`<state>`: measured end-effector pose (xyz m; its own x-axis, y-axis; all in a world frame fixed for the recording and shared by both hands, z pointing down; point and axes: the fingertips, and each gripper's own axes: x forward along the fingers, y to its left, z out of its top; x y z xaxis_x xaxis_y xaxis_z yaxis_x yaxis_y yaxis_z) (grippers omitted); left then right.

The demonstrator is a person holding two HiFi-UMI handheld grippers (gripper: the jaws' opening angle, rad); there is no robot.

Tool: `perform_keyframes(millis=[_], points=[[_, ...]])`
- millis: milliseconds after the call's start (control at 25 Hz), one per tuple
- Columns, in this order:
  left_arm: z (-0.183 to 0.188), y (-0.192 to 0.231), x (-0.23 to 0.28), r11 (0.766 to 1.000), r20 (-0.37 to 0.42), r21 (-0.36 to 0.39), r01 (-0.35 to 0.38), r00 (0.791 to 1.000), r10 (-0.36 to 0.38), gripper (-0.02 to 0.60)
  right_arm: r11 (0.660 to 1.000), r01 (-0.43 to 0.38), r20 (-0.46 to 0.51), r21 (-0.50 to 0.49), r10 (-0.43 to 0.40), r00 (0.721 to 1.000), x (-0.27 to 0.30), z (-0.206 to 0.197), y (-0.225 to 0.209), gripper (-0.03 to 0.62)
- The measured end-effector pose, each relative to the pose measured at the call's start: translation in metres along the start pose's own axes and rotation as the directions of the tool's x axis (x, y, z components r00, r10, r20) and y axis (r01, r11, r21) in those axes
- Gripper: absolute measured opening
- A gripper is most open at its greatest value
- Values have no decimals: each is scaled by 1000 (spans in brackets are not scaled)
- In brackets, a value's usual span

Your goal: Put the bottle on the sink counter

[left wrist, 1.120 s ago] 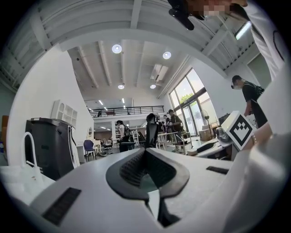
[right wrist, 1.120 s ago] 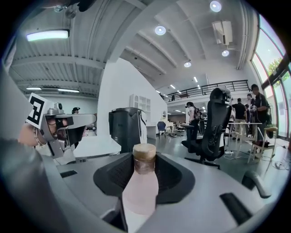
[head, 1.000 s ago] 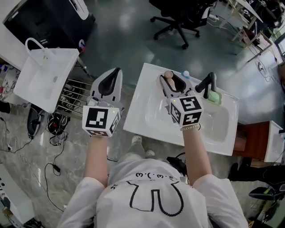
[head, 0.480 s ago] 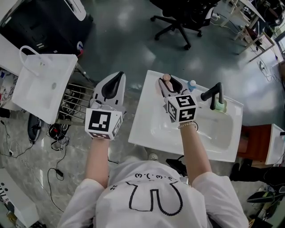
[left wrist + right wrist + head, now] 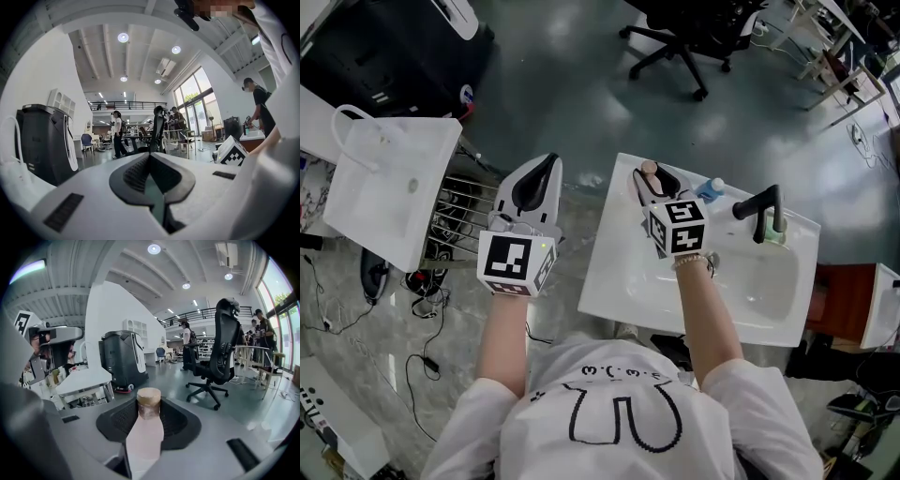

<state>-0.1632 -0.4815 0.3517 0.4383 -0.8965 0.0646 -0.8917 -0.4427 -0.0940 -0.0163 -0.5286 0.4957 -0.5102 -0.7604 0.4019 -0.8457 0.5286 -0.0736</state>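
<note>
A pale pink bottle [image 5: 144,439] with a tan cap [image 5: 649,168] is held in my right gripper [image 5: 654,181], which is shut on its body. The neck and cap stick out past the fingertips. Bottle and gripper hover over the back left part of the white sink counter [image 5: 609,248]. In the right gripper view my right gripper [image 5: 147,420] points at the open room. My left gripper [image 5: 534,183] is shut and holds nothing, over the floor left of the counter. In its own view my left gripper [image 5: 151,161] faces the room.
A black faucet [image 5: 761,202] stands at the back of the counter, with a green item [image 5: 774,232] beside it and a small blue-capped bottle [image 5: 712,188] left of it. A second white sink [image 5: 384,183] over a wire rack [image 5: 455,216] stands left. An office chair [image 5: 684,37] is beyond.
The view has shifted, so the sink counter sits a little lower and further right. My right gripper with the bottle has drifted slightly towards the counter's back left corner. The left gripper has barely moved.
</note>
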Motion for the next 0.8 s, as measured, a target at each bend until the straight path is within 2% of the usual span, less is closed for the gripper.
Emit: perform_keyframes(millis=[600, 800], points=[[-24, 15, 15, 1000, -39, -17, 5, 999, -6, 9, 999, 48, -16, -4, -48, 999, 34, -16, -18, 155], [-31, 13, 19, 1000, -55, -19, 16, 998, -17, 9, 999, 38, -15, -6, -38, 999, 42, -20, -17, 155]])
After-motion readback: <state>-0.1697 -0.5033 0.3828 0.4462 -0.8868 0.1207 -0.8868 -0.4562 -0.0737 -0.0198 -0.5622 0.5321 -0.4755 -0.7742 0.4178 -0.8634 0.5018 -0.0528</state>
